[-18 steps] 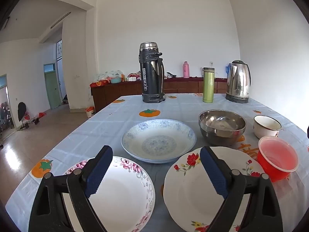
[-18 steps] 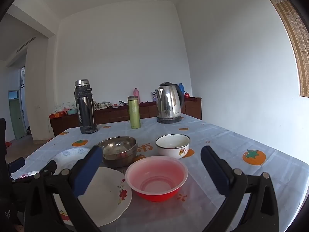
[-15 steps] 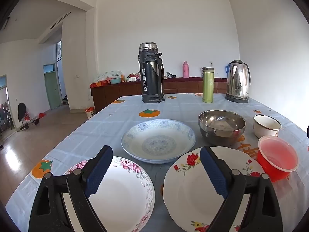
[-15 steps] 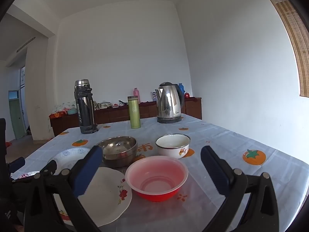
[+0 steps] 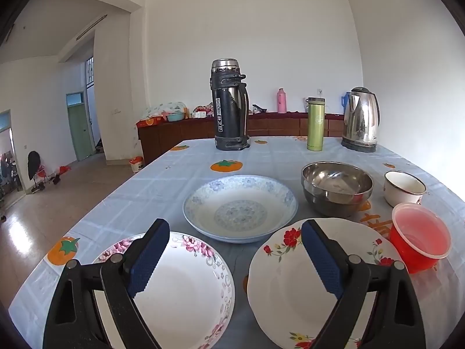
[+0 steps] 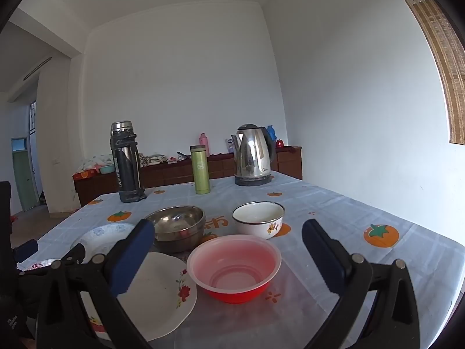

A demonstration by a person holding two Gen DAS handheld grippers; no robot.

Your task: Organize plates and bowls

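Observation:
In the left wrist view a pink-flowered plate (image 5: 180,290) and a red-flowered plate (image 5: 290,288) lie nearest, with a blue-patterned deep plate (image 5: 241,206) behind them. A steel bowl (image 5: 337,187), a white enamel bowl (image 5: 404,187) and a red plastic bowl (image 5: 418,241) sit to the right. My left gripper (image 5: 235,257) is open and empty above the gap between the two near plates. In the right wrist view my right gripper (image 6: 228,257) is open and empty, its jaws either side of the red plastic bowl (image 6: 234,264), with the white enamel bowl (image 6: 258,218) and steel bowl (image 6: 177,226) behind.
A black thermos (image 5: 229,104), a green flask (image 5: 316,123) and a steel kettle (image 5: 361,119) stand at the far end of the table (image 5: 162,180). A wooden sideboard (image 5: 261,126) runs along the back wall. The floor drops away left of the table.

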